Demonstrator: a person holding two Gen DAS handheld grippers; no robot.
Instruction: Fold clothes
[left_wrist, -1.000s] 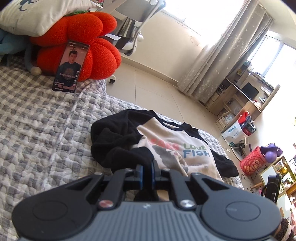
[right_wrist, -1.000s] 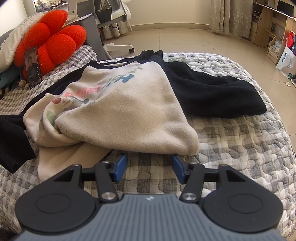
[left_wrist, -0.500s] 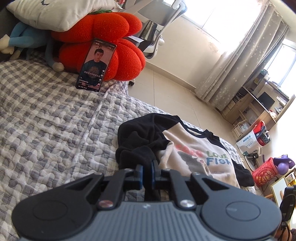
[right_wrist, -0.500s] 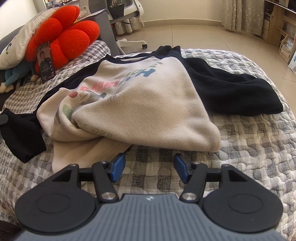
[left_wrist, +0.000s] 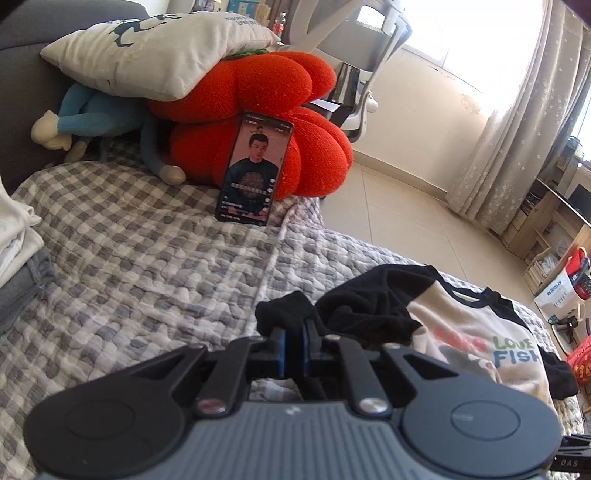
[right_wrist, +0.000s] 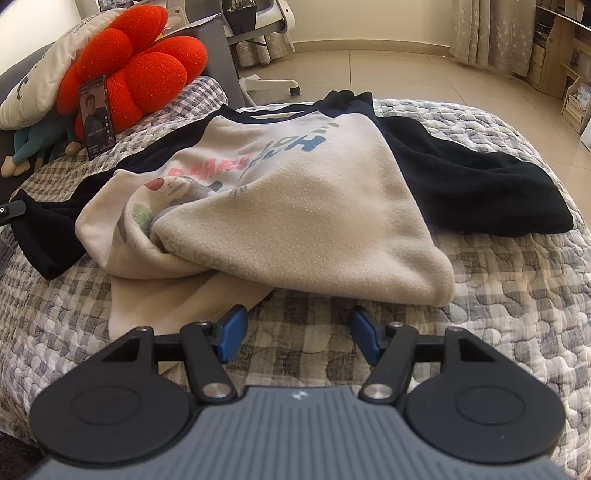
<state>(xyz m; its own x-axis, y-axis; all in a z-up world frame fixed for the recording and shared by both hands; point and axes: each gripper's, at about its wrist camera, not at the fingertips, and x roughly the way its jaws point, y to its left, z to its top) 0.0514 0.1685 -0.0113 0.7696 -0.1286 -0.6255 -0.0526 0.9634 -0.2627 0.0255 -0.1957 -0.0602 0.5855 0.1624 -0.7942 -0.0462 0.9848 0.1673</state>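
Note:
A cream sweatshirt (right_wrist: 295, 206) with black sleeves and a printed front lies crumpled on the checked quilt (right_wrist: 498, 295). It also shows in the left wrist view (left_wrist: 476, 332). My left gripper (left_wrist: 293, 332) is shut on the end of its black left sleeve (left_wrist: 284, 310), which is stretched out sideways; in the right wrist view that sleeve (right_wrist: 44, 232) lies at the far left. My right gripper (right_wrist: 297, 326) is open and empty, just in front of the folded-over cream hem. The other black sleeve (right_wrist: 480, 188) lies spread to the right.
A red cushion (left_wrist: 266, 122) with a phone (left_wrist: 255, 170) leaning on it, a white pillow (left_wrist: 155, 48) and a blue plush toy (left_wrist: 92, 122) sit at the head of the bed. Folded clothes (left_wrist: 18, 258) lie at the left edge. An office chair (right_wrist: 258, 40) stands on the tiled floor.
My left gripper has pulled the black sleeve out to the left, away from the sweatshirt body. My right gripper has drawn back slightly from the hem and stays open.

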